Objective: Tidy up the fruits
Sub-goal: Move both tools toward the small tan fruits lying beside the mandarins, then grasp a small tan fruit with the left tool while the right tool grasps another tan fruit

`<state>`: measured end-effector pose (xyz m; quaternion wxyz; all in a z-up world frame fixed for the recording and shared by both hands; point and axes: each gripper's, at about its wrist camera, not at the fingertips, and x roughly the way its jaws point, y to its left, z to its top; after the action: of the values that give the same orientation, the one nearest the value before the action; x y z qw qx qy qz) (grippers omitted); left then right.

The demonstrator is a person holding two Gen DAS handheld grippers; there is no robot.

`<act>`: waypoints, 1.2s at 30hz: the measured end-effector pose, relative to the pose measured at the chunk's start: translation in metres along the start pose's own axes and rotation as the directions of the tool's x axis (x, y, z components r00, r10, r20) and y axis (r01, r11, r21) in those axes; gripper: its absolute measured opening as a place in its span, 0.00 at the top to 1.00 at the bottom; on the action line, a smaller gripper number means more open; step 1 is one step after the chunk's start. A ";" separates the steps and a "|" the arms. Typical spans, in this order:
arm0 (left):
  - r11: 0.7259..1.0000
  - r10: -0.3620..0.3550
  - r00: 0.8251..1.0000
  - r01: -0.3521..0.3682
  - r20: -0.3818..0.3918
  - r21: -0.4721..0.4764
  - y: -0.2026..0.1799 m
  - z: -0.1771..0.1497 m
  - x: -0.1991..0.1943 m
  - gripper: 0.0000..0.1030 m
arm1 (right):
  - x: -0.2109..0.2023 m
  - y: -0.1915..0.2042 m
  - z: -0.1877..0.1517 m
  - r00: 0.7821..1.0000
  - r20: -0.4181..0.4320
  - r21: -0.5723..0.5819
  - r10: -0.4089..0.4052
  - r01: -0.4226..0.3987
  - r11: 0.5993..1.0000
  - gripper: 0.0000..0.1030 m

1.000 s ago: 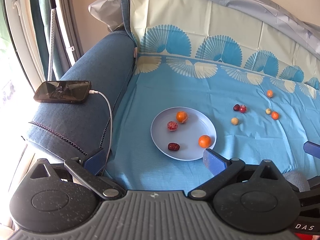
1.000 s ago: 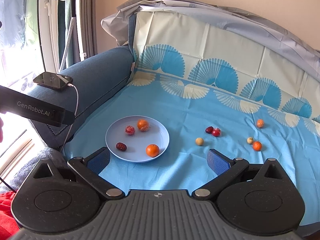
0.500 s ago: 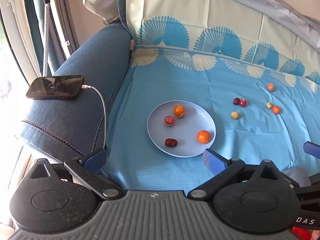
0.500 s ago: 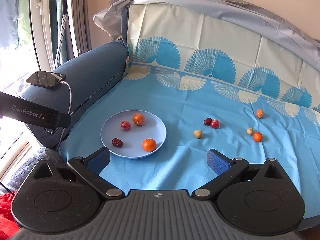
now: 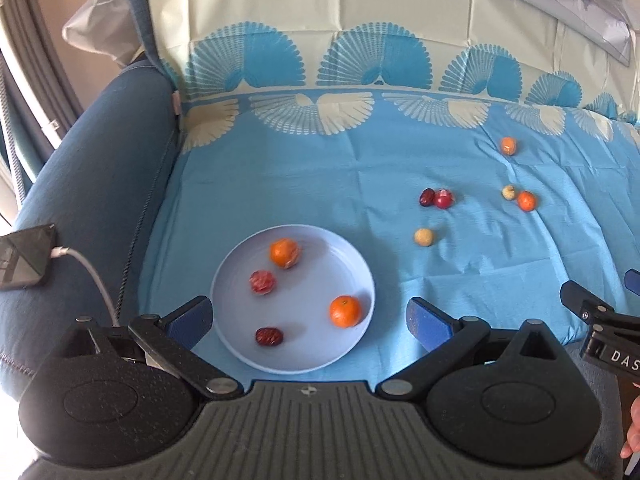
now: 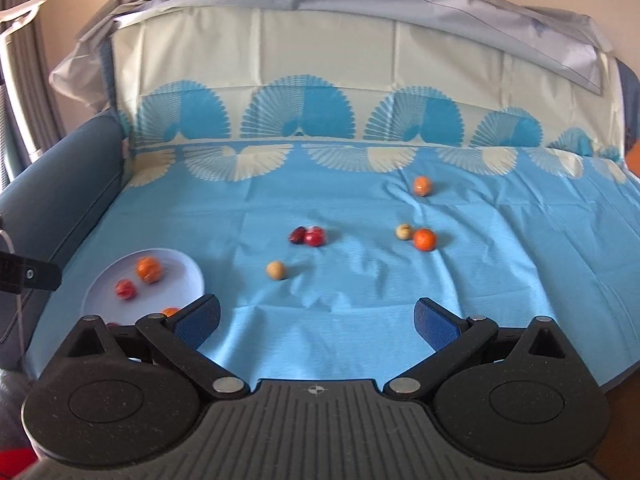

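Observation:
A pale lilac plate [image 5: 320, 248] lies on the blue sheet and holds two oranges, a wrapped red fruit and a dark date; it also shows in the right wrist view [image 6: 188, 272]. Loose on the sheet lie a tan ball fruit [image 6: 276, 270], a dark date with a red fruit [image 6: 308, 236], a pale fruit beside an orange [image 6: 424, 239], and a far orange [image 6: 422, 185]. My left gripper [image 5: 309, 318] is open and empty just before the plate. My right gripper [image 6: 318, 320] is open and empty, short of the tan fruit.
A blue sofa armrest [image 5: 92, 184] on the left carries a phone [image 5: 24, 256] on a white cable. The patterned sheet runs up the backrest [image 6: 320, 80]. The right gripper's side shows at the left view's right edge [image 5: 600, 320].
Both grippers have moved forward and to the right over the sheet. The plate now sits right before the left gripper; the loose fruits are centred before the right gripper.

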<state>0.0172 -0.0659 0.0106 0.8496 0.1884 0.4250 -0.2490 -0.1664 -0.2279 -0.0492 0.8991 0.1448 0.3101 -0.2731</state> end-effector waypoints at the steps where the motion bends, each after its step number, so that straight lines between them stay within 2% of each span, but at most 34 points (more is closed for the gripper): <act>1: 1.000 -0.019 1.000 0.019 -0.001 0.016 -0.011 0.010 0.011 0.00 | 0.009 -0.008 0.003 1.000 0.003 0.013 -0.021 0.021 1.000 0.01; 4: 0.997 -0.043 0.999 0.044 -0.020 0.064 -0.042 0.034 0.048 0.00 | 0.045 -0.036 0.009 0.997 0.002 0.059 -0.078 0.078 0.995 0.01; 7: 0.992 -0.060 0.995 0.068 -0.080 0.104 -0.071 0.051 0.085 0.00 | 0.080 -0.056 0.012 0.995 -0.015 0.093 -0.099 0.100 0.991 0.01; 13: 0.981 -0.062 0.984 0.092 -0.169 0.173 -0.115 0.065 0.163 0.00 | 0.162 -0.075 0.025 0.999 -0.005 0.010 -0.032 0.033 0.999 0.01; 18: 0.982 -0.061 0.969 0.101 -0.239 0.161 -0.127 0.071 0.220 0.00 | 0.236 -0.080 0.048 0.999 -0.051 -0.099 0.016 -0.021 0.995 0.02; 21: 0.988 -0.047 0.966 0.083 -0.254 0.132 -0.130 0.074 0.242 0.00 | 0.273 -0.083 0.063 0.995 -0.093 -0.134 0.028 -0.041 0.990 0.19; 23: 0.990 -0.076 0.967 0.101 -0.243 0.095 -0.130 0.075 0.248 0.01 | 0.297 -0.087 0.070 0.988 -0.153 -0.140 0.032 -0.054 0.989 0.40; 24: 0.990 -0.093 0.966 0.115 -0.242 0.079 -0.130 0.075 0.250 0.04 | 0.308 -0.087 0.071 0.980 -0.198 -0.157 0.010 -0.042 0.987 0.44; 26: 0.986 -0.128 0.957 0.151 -0.260 0.072 -0.132 0.074 0.253 0.29 | 0.317 -0.082 0.070 0.976 -0.215 -0.236 -0.025 -0.028 0.971 0.47; 27: 0.983 -0.136 0.951 0.164 -0.276 0.083 -0.133 0.072 0.255 0.68 | 0.321 -0.078 0.068 0.972 -0.231 -0.300 -0.035 -0.038 0.953 0.52; 28: 0.982 -0.137 0.947 0.169 -0.290 0.087 -0.134 0.070 0.257 0.71 | 0.320 -0.073 0.067 0.973 -0.226 -0.351 -0.054 -0.029 0.936 0.70; 29: 0.984 -0.137 0.950 0.164 -0.281 0.072 -0.132 0.069 0.255 0.71 | 0.320 -0.070 0.067 0.971 -0.230 -0.383 -0.062 -0.032 0.923 0.74; 31: 0.985 -0.139 0.957 0.160 -0.254 0.064 -0.128 0.069 0.247 0.71 | 0.314 -0.070 0.070 0.973 -0.230 -0.370 -0.028 -0.061 0.927 0.74; 33: 0.985 -0.151 0.965 0.165 -0.213 0.052 -0.121 0.071 0.231 0.71 | 0.296 -0.074 0.076 0.989 -0.150 -0.338 -0.020 -0.032 0.940 0.74; 36: 0.983 -0.170 0.974 0.178 -0.150 0.045 -0.109 0.077 0.193 0.71 | 0.259 -0.081 0.090 0.998 -0.061 -0.235 -0.016 0.001 0.972 0.74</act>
<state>0.1014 -0.2451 -0.1151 0.7854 0.1927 0.4934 -0.3203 0.0003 -0.4359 -0.1528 0.8986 0.0444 0.3686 -0.2339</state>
